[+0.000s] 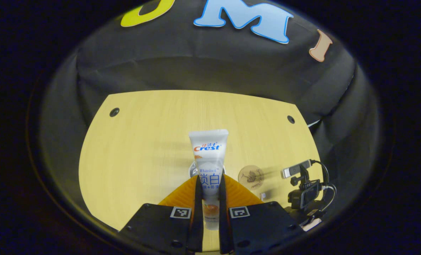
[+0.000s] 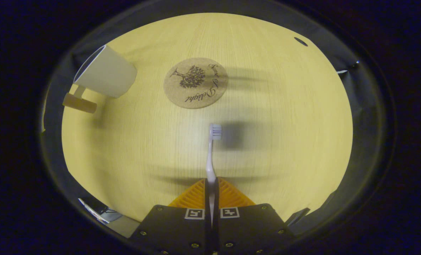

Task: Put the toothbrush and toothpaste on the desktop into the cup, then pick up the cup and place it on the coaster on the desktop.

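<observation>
In the left gripper view, the left tongs (image 1: 209, 184) are gripping a white toothpaste tube (image 1: 209, 156) between both fingers, pressing on its lower half. The tube is pointing forward and upward, with its flat crimped end farthest from the camera, and it is being held above a pale wooden table (image 1: 136, 156). Just behind the tube, a rounded rim is peeking out, too hidden to identify. To the right of the tube, a round cork coaster (image 1: 251, 175) is lying flat on the table. Farther right, at the table's edge, a small camera on a dark stand (image 1: 304, 189) is sitting with cables trailing from it.

In the right gripper view, the right tongs (image 2: 211, 186) are closed on the handle of a white toothbrush (image 2: 211, 152). The brush is extending straight forward, its bristled head at the far end, and it is casting a blurred shadow on the table beside the head. Beyond the brush head, the cork coaster (image 2: 195, 83) is lying on the table with nothing on it, printed with a tree design. Well to the left of the coaster, a white cup (image 2: 106, 75) with a tan handle is standing on the table near its edge.
</observation>
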The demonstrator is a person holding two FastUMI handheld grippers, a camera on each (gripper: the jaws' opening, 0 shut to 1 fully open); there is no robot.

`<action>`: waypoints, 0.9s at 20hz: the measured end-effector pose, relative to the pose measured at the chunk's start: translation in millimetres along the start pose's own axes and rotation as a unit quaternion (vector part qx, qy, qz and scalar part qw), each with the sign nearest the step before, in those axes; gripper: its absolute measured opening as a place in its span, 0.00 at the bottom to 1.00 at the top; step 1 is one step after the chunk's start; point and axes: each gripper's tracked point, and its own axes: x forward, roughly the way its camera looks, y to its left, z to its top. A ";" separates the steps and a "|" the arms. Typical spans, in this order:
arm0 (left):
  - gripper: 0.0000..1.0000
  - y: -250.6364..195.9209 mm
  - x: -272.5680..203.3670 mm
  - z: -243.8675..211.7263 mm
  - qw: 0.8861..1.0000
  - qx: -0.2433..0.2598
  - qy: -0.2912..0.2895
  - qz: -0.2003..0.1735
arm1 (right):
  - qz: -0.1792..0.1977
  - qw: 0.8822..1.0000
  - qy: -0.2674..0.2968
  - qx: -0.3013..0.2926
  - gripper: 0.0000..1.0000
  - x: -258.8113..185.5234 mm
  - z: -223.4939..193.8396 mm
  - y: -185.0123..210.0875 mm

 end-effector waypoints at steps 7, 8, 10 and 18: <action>0.25 -1.2 43.9 40.1 0.999 0.031 -0.040 -0.001 | -0.002 1.000 -0.004 -0.001 0.01 -0.5 0.4 0.0; 0.25 -2.9 50.6 46.7 0.998 0.034 -0.051 -0.004 | -0.001 1.000 -0.004 -0.001 0.01 -0.2 -0.5 0.4; 0.25 -2.7 62.0 55.4 0.997 0.034 -0.071 -0.004 | -0.001 1.000 -0.003 -0.001 0.02 -0.4 -0.8 0.2; 0.25 6.4 85.9 68.6 0.988 0.029 -0.151 -0.006 | -0.002 1.000 0.000 0.000 0.02 0.2 -0.8 0.5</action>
